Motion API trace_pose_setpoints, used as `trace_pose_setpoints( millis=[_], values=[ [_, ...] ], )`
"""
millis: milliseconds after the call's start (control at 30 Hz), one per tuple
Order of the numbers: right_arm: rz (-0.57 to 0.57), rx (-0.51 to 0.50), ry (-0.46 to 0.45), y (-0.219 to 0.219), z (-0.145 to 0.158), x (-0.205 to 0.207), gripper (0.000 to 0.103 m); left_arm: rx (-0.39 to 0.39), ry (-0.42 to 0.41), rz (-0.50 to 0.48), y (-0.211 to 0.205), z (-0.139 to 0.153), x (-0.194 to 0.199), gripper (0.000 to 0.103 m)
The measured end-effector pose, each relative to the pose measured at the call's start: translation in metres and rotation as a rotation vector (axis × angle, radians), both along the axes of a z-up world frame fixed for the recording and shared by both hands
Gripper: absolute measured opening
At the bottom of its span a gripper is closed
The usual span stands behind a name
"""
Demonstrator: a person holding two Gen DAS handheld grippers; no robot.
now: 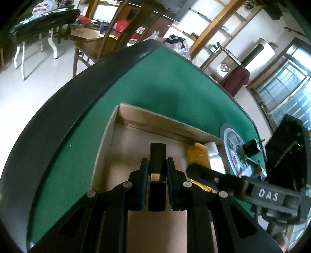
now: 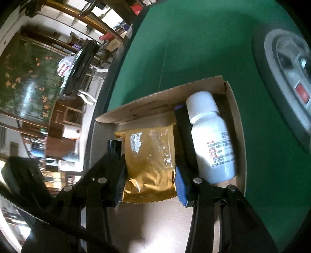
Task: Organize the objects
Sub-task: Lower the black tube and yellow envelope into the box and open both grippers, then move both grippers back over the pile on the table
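The left gripper point(image 1: 157, 165) pinches a black block point(image 1: 157, 155) above the cardboard box point(image 1: 108, 140). The right gripper point(image 2: 149, 161) has its jaws around the gold packet point(image 2: 149, 155) lying low-centre beside the white bottle point(image 2: 211, 140). Crowded jaws risk knocking the bottle or colliding.

The green felt table point(image 1: 161, 85) has a dark padded rim point(image 1: 64, 101) around its edge. A round grey-and-silver disc point(image 1: 233, 149) w/ a small red mark is set into the felt. Behind the table stands a wooden chair point(image 1: 108, 39), and a 2nd dark table on white legs point(image 1: 38, 25) carries a white plastic bag w/ red print point(image 1: 45, 6). Wooden shelves point(image 1: 217, 29) stand along the white wall, and a barred window point(image 1: 287, 89) is at the right. A dark red cloth point(image 1: 236, 79) hangs near it.
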State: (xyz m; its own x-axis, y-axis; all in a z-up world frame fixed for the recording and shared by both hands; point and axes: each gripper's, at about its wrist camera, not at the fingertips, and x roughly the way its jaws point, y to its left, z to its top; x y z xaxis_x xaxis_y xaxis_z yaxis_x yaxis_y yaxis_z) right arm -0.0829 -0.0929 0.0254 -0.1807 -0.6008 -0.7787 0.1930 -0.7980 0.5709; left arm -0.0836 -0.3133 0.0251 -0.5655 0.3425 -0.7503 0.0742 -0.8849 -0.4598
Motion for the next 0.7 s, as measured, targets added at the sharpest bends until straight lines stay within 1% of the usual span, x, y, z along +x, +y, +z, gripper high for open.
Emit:
trace_pose_setpoints(
  millis=[100, 167, 233, 267, 333, 400, 500, 567, 633, 700],
  values=[
    [-0.011, 0.01, 0.026, 0.002, 0.002, 0.003, 0.043, 0.04, 0.014, 0.02, -0.004, -0.004, -0.002, 0.016],
    [-0.008, 0.011, 0.034, 0.004, 0.001, 0.004, 0.045, 0.06, 0.029, 0.021, -0.004, -0.004, -0.001, 0.019],
    [-0.009, 0.007, 0.043, 0.008, 0.003, 0.005, 0.047, 0.08, 0.053, 0.014, -0.003, -0.002, 0.001, 0.03],
    [-0.012, -0.01, 0.051, 0.012, 0.004, 0.006, 0.048, 0.082, 0.06, 0.015, -0.003, -0.001, 0.003, 0.032],
    [-0.021, -0.041, 0.069, 0.019, 0.009, 0.008, 0.049, 0.095, 0.081, 0.007, -0.001, 0.001, 0.008, 0.043],
    [-0.026, -0.07, 0.097, 0.031, 0.019, 0.014, 0.049, 0.107, 0.097, 0.004, 0.0, 0.003, 0.013, 0.048],
    [-0.023, -0.068, 0.145, 0.045, 0.032, 0.025, 0.05, 0.095, 0.12, 0.019, 0.0, 0.003, 0.025, 0.048],
    [-0.019, -0.055, 0.181, 0.058, 0.04, 0.035, 0.051, 0.08, 0.131, 0.008, 0.003, 0.003, 0.032, 0.048],
    [-0.019, -0.044, 0.203, 0.074, 0.044, 0.047, 0.051, 0.091, 0.115, 0.004, 0.0, 0.002, 0.036, 0.049],
    [-0.026, -0.049, 0.204, 0.095, 0.044, 0.059, 0.051, 0.104, 0.115, 0.003, -0.003, 0.003, 0.039, 0.049]
  ],
)
